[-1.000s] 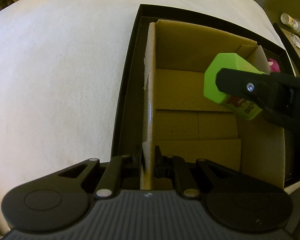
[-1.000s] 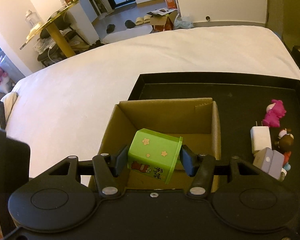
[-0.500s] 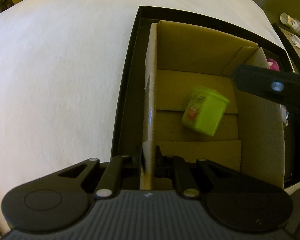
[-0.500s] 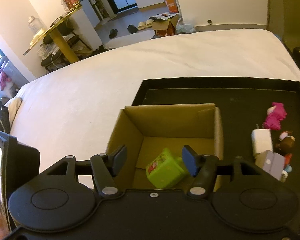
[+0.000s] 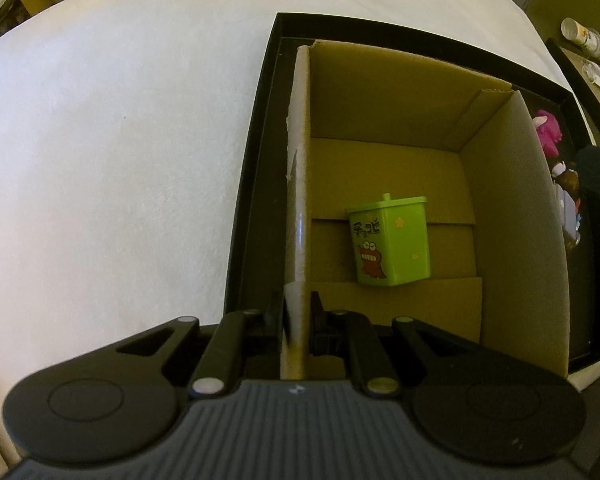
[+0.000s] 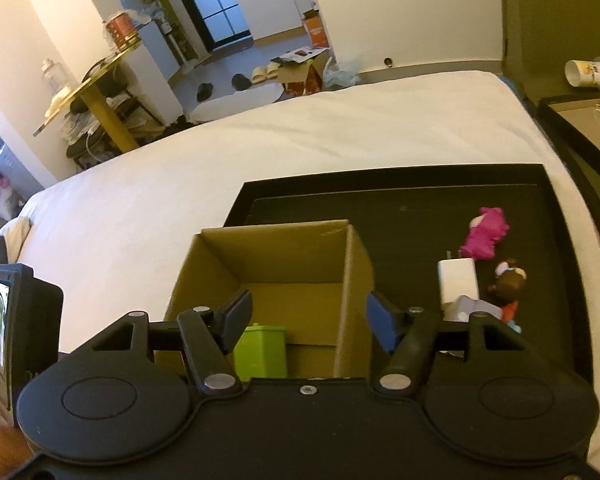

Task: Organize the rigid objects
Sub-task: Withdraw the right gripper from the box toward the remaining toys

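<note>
Green container (image 5: 392,242): one; we see a square lime tub with a red cartoon creature, stars and Japanese letters, on the floor of the cardboard box (image 5: 516,216).
Left gripper (image 5: 297,322): we see it clamped on the box's 9 o'clock wall.
Right gripper (image 6: 306,318): jaws apart, empty, just widened.
Tray (image 6: 400,208): one; at its 3 o'clock we count one pink toy (image 6: 485,232) and one white charger (image 6: 458,282).

Left wrist cam sits right on the cardboard box (image 5: 512,240) wall, looking almost straight down inside. Right wrist cam hangs a bit back and higher, angled down across the bed (image 6: 260,152) toward the room. Both catch the box and black tray (image 5: 252,184).
</note>
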`<state>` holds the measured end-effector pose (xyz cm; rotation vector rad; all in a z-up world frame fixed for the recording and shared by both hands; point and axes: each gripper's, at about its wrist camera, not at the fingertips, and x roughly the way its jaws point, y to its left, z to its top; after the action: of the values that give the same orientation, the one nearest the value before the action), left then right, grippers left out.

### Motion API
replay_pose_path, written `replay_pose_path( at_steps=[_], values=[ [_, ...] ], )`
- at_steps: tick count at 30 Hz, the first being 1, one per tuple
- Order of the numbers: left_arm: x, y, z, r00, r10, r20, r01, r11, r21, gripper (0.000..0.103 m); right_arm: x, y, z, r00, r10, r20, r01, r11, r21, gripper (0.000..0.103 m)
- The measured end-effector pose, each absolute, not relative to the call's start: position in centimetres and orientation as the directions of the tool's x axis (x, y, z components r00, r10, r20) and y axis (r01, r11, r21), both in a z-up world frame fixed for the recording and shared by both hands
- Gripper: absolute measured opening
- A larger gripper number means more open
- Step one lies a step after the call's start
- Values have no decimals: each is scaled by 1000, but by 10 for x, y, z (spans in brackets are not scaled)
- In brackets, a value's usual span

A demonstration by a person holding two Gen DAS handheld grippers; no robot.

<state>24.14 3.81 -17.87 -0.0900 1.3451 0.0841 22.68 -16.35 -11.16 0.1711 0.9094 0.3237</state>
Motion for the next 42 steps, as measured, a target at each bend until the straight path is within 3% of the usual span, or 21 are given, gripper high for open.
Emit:
replay_pose_path(
  at_steps=[10,24,42],
  values=[
    [243,38,-178,221,12,-975,-112,994,-13,10,225,-201,-109,624,324,-711,-137,941,308,63],
    [241,35,-178,225,37,-974,-124,992,9,10,220,-253,-129,621,256,-741,-16,949,314,62],
    [236,27,-175,236,74,-969,-142,989,40,10,220,-298,-171,581,229,-781,118,926,360,43]
  ],
)
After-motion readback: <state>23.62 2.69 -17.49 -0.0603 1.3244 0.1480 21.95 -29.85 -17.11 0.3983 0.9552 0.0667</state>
